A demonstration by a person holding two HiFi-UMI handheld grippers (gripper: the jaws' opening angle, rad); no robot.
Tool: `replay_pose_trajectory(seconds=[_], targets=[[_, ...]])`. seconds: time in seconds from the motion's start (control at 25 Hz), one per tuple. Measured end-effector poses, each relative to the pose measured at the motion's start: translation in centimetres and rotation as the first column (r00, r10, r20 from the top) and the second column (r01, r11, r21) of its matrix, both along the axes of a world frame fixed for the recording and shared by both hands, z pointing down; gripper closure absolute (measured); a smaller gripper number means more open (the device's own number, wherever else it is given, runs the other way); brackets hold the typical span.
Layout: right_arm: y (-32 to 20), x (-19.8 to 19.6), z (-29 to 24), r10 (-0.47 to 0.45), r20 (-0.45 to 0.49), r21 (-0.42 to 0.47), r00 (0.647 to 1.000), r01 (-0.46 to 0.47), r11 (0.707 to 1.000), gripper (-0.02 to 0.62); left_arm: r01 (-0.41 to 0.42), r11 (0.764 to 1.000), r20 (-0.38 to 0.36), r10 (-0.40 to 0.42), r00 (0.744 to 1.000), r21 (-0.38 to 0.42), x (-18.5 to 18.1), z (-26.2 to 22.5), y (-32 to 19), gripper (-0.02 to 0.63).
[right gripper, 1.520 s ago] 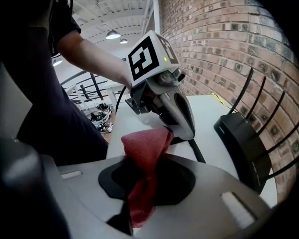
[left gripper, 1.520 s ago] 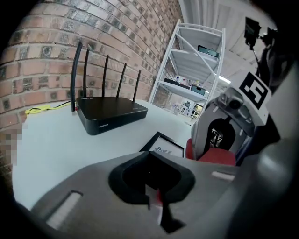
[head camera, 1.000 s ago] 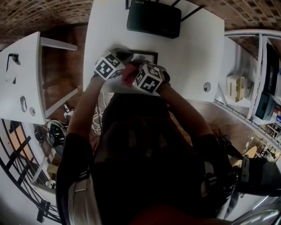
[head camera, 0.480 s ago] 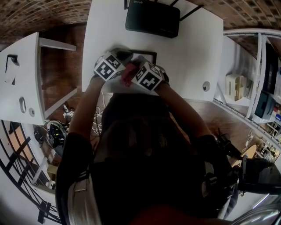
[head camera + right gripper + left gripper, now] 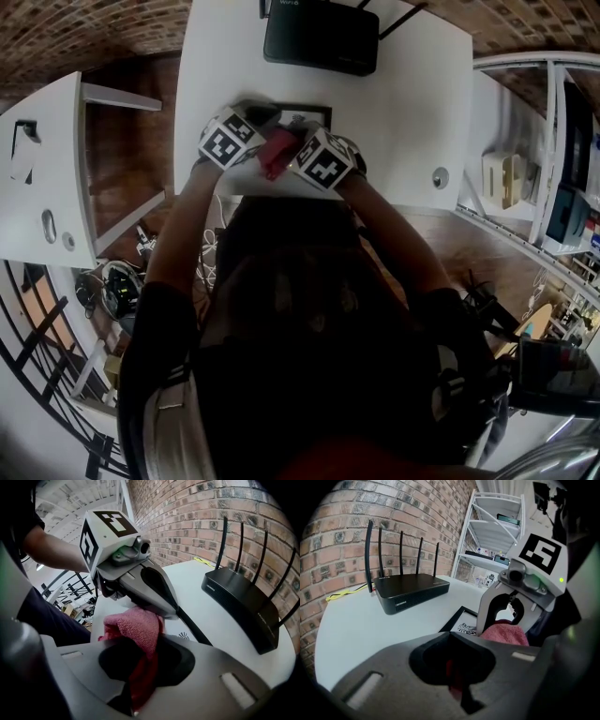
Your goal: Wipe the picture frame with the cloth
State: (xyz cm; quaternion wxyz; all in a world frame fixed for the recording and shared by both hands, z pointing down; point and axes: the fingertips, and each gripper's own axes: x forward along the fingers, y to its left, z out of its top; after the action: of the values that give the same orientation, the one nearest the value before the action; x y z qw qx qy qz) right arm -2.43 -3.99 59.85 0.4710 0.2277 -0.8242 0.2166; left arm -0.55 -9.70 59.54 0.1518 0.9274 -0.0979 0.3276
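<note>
A white counter [image 5: 412,103] carries a black router [image 5: 321,37] at its far side, antennas up against a brick wall [image 5: 347,522]. The frame [image 5: 309,114] lies flat on the counter nearer the person than the router and apart from it. It has a black rim, with a small dark print showing on its white face. Both claws sit close together over its near part. The right claw [image 5: 138,681] is clamped on the red cloth [image 5: 136,627], which bunches out beyond its jaws toward the frame, beside the other claw. Whether the cloth presses on the frame cannot be told. The left claw [image 5: 457,681] has its jaws together. A red sliver shows in its hollow, but what it is cannot be told. Its tip lies over the frame's dark rim in the right gripper view.
</note>
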Motion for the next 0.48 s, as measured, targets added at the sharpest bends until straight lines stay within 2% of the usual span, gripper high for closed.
replay_pose_trajectory(seconds=[0.48], targets=[[0.5, 3.8, 0.1, 0.071, -0.029, -0.008, 0.997, -0.071, 0.997, 0.525, 0.031, 1.0, -0.005, -0.031, 1.0, -0.004, -0.3, 0.0, 0.0, 0.604]])
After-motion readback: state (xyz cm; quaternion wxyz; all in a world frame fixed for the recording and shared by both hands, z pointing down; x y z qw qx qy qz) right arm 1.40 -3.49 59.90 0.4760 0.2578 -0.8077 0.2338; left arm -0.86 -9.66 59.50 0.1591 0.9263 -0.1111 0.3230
